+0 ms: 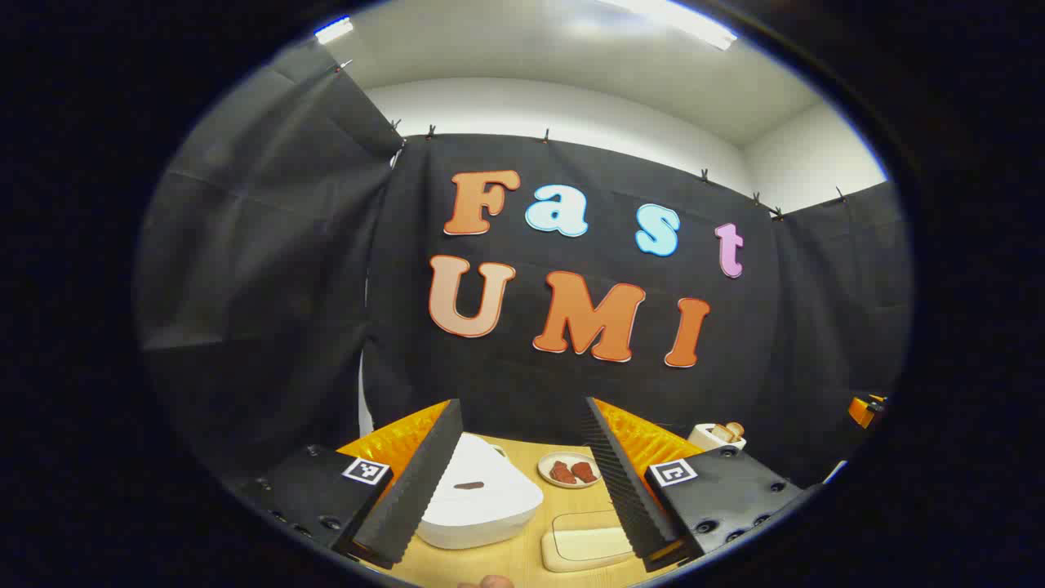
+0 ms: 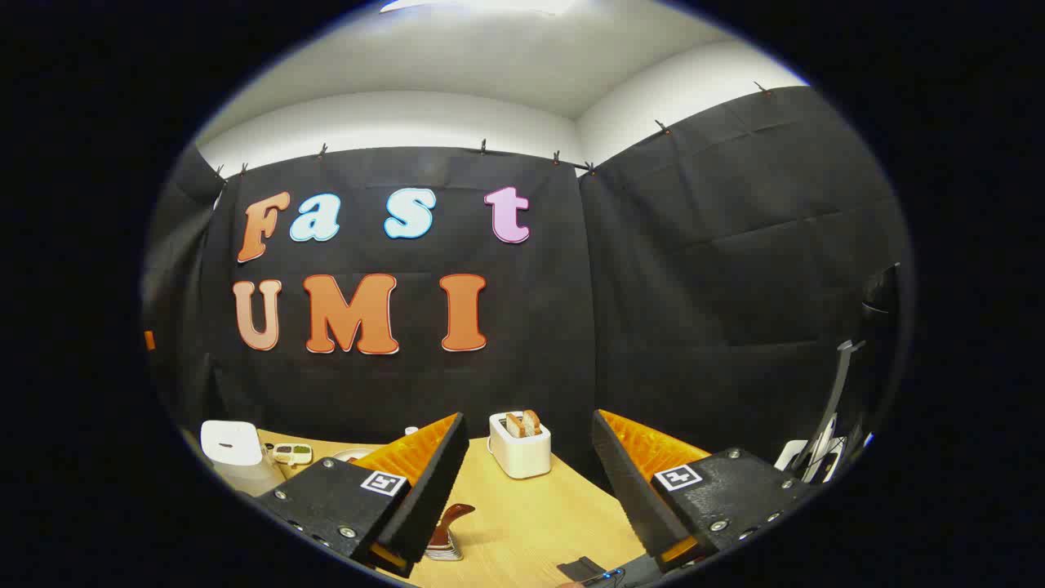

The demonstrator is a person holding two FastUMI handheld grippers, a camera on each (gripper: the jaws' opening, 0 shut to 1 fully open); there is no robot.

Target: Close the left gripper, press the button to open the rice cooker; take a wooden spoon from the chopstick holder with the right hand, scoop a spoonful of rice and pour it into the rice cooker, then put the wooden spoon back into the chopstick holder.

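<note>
In the left gripper view the white rice cooker point(image 1: 482, 500) sits closed on the wooden table, just below and beyond my left gripper point(image 1: 522, 404), whose jaws stand wide apart and empty. A dark oval button point(image 1: 468, 485) shows on the cooker's lid. A pale rectangular container point(image 1: 584, 545) lies to the cooker's right. In the right gripper view my right gripper point(image 2: 529, 418) is open and empty above the table. A brown wooden spoon handle point(image 2: 453, 516) sticks up from the chopstick holder point(image 2: 445, 551), partly hidden behind its left finger. The rice cooker point(image 2: 233, 453) stands far left.
A plate of reddish-brown food point(image 1: 569, 470) lies behind the cooker. A white toaster with bread point(image 2: 520, 445) stands at the back of the table point(image 2: 531, 523). A small dish point(image 2: 292, 451) sits beside the cooker. A dark flat object point(image 2: 584, 567) lies at the near edge.
</note>
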